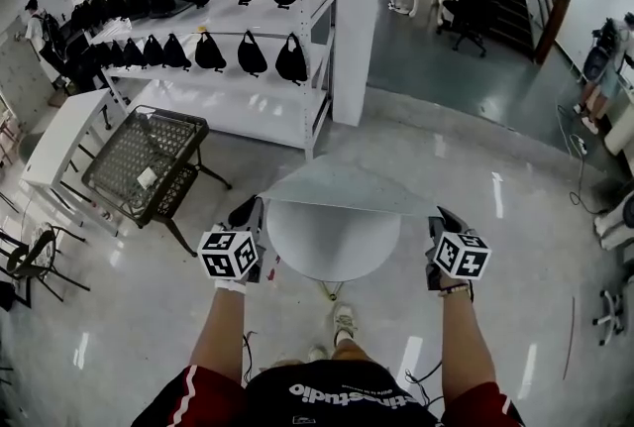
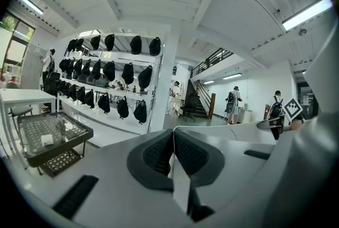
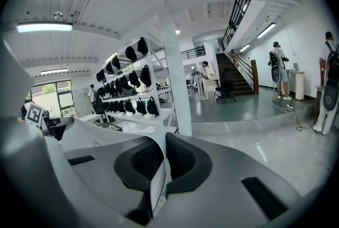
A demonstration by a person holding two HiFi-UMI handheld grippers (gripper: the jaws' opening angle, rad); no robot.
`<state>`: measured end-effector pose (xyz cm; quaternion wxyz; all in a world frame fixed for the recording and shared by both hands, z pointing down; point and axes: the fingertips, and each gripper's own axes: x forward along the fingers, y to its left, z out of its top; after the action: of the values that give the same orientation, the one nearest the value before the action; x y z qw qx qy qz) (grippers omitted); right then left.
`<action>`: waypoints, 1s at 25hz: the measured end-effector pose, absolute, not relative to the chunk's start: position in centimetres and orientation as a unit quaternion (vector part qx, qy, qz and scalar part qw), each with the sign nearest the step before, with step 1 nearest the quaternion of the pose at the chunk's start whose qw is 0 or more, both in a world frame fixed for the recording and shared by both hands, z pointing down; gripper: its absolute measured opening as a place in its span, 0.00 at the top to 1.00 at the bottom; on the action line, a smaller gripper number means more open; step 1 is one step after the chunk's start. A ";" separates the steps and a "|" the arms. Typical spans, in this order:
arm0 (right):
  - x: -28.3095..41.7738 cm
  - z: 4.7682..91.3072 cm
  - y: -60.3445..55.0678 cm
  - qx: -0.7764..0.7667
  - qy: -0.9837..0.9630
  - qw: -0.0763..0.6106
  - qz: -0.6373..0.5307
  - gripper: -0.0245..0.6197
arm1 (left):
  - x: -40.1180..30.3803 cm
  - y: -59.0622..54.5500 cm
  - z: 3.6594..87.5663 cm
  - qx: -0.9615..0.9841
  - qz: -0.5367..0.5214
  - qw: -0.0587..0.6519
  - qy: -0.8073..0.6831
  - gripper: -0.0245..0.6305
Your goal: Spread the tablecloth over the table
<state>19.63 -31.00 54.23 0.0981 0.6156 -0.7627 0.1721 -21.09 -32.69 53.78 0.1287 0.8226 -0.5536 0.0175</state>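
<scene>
Round table [image 1: 333, 245] stood below tablecloth [image 1: 347, 187]. Hem was pinched by closed left gripper [image 2: 172, 139] and right gripper [image 3: 161, 147]. Slippage from thin hold risked skewed landing.

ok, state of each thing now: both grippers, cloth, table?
left gripper: shut on the tablecloth's edge
right gripper: shut on the tablecloth's edge
tablecloth: held up, stretched between the grippers, not yet laid
table: round top bare, uncovered

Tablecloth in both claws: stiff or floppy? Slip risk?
Likely floppy and light: the tablecloth bows up between the left claw and right claw. Only a thin edge sits pinched in each, so a hard tug might slip it. Probably drapes over the table.
</scene>
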 end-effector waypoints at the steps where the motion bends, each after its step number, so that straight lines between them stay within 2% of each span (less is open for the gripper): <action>1: 19.6 54.4 -30.9 0.615 -0.763 0.098 0.175 0.92 | -21.0 -32.7 54.0 0.822 0.017 0.132 -0.553 0.94; 8: 19.7 57.2 -29.8 0.609 -0.757 0.124 0.203 0.91 | -20.7 -31.7 56.6 0.823 0.021 0.160 -0.545 0.93; 13: 19.9 59.8 -28.3 0.603 -0.748 0.165 0.223 0.87 | -20.3 -30.6 58.5 0.823 0.023 0.181 -0.537 0.93; 25: 20.7 63.4 -23.0 0.602 -0.730 0.198 0.255 0.80 | -19.6 -29.6 59.8 0.831 0.041 0.180 -0.525 0.93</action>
<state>20.67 -22.96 63.39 0.1979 0.6019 -0.7304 0.2552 -19.62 -29.56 59.76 0.1802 0.8307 -0.5251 0.0406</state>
